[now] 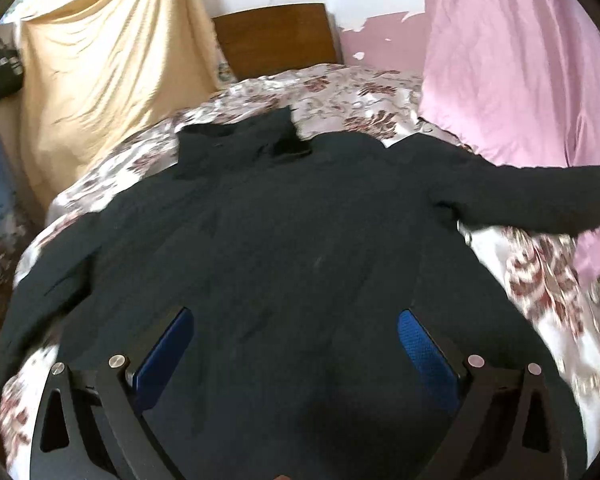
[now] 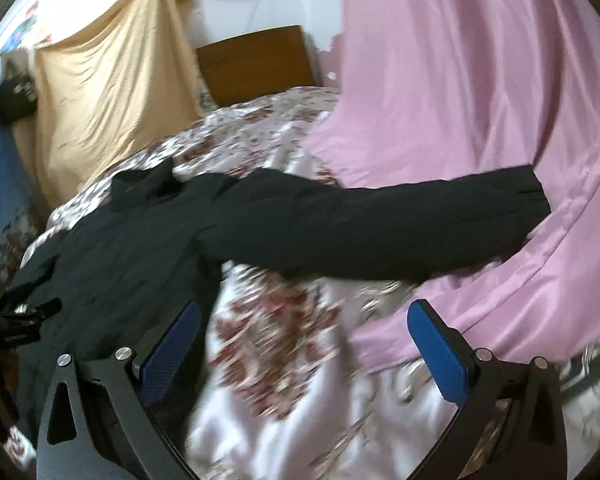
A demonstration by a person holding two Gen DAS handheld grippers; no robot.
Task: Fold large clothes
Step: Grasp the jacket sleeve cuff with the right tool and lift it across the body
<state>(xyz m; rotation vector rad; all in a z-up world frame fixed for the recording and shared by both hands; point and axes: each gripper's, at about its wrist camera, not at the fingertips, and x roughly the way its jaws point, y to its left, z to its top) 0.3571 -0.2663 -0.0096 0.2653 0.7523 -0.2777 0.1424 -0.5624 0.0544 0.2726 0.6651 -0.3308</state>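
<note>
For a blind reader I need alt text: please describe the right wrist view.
A black jacket lies spread on a floral bedspread, one sleeve reaching out onto a pink sheet. The open right tool is above the bedspread, holding nothing.

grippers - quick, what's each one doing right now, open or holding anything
Left gripper: jaws open, empty, over the black jacket.
Right gripper: jaws open, empty, over the floral bedspread.
</note>
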